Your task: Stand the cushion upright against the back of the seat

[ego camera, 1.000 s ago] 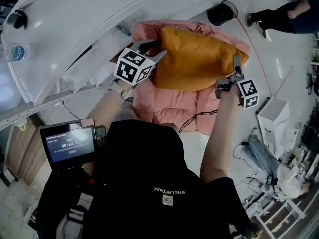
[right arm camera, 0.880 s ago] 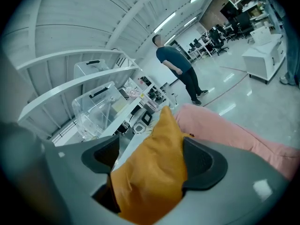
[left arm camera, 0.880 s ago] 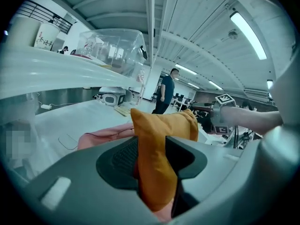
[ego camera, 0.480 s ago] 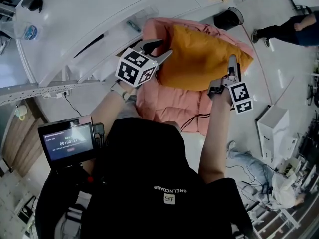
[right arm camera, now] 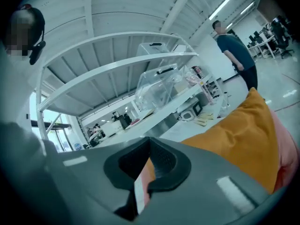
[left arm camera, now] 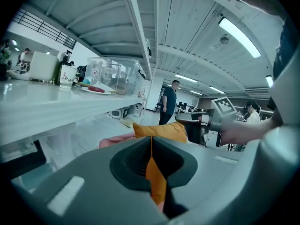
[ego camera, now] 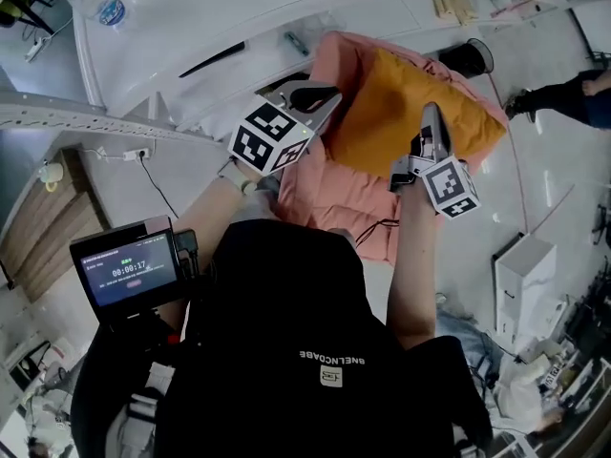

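left claw [ego camera: 320, 98] has just been closing and now pinches a fold of the orange cushion [ego camera: 410, 103]; in its own view the orange cloth runs straight through the shut jaws. right claw [ego camera: 430, 117] has been closing too, at the cushion's other end, and its jaws are clamped on a bit of orange cloth with a pale tag [right arm camera: 139, 191]. a second ago both claws stood apart at the two ends while the cushion lay slumped broad across the pink seat [ego camera: 329, 194]. since then both hands have come up and the cushion has risen with them, its far edge now near the seat back [ego camera: 339, 55]. i can't tell whether its lower edge has cleared the pad. so the grasp is made and the lift is under way. what's left, i reckon, is to tip it upright, settle it against the back and let go. both holds are thin pinches of fabric, so it could slip.
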The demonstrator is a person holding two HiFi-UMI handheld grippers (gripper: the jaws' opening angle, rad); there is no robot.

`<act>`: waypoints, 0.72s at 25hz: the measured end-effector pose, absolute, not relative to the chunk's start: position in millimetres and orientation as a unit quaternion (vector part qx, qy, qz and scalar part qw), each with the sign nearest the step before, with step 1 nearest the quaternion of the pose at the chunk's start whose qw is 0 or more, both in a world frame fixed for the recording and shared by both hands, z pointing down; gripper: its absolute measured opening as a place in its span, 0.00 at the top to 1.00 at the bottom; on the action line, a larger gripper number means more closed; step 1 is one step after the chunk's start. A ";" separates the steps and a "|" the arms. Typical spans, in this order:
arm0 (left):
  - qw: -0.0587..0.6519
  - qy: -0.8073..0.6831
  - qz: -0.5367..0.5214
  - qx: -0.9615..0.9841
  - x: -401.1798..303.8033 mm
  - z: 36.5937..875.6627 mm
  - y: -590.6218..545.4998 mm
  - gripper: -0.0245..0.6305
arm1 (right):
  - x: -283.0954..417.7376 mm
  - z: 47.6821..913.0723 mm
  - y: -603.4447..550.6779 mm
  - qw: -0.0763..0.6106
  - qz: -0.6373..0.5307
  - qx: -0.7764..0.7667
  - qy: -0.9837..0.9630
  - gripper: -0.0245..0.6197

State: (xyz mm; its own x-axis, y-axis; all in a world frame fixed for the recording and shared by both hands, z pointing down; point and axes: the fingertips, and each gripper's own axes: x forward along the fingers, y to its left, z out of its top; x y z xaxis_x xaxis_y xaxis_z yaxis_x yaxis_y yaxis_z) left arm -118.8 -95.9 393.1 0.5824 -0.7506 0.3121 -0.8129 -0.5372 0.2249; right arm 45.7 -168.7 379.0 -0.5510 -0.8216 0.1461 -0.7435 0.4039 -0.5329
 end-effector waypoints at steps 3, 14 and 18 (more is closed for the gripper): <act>0.170 -0.456 0.091 0.869 -124.4 397.5 -95.4 0.94 | 17.1 382.4 -173.3 0.056 -0.270 -0.431 0.859 0.95; 0.145 -0.521 0.037 0.840 -166.9 359.4 -43.8 0.94 | -72.4 376.8 -110.4 -0.003 -0.224 -0.276 0.935 0.95; 0.132 -0.550 0.034 0.824 -185.8 349.7 0.3 0.94 | -99.4 371.8 -60.6 -0.015 -0.216 -0.223 0.950 0.95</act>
State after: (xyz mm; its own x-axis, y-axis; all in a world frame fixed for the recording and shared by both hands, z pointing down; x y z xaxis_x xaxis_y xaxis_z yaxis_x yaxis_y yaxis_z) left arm -185.8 0.3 349.7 0.3932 -0.8970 0.2020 -0.9151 -0.3606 0.1802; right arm -99.4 -60.6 371.8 -0.8998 -0.4181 0.1251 -0.4311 0.8072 -0.4033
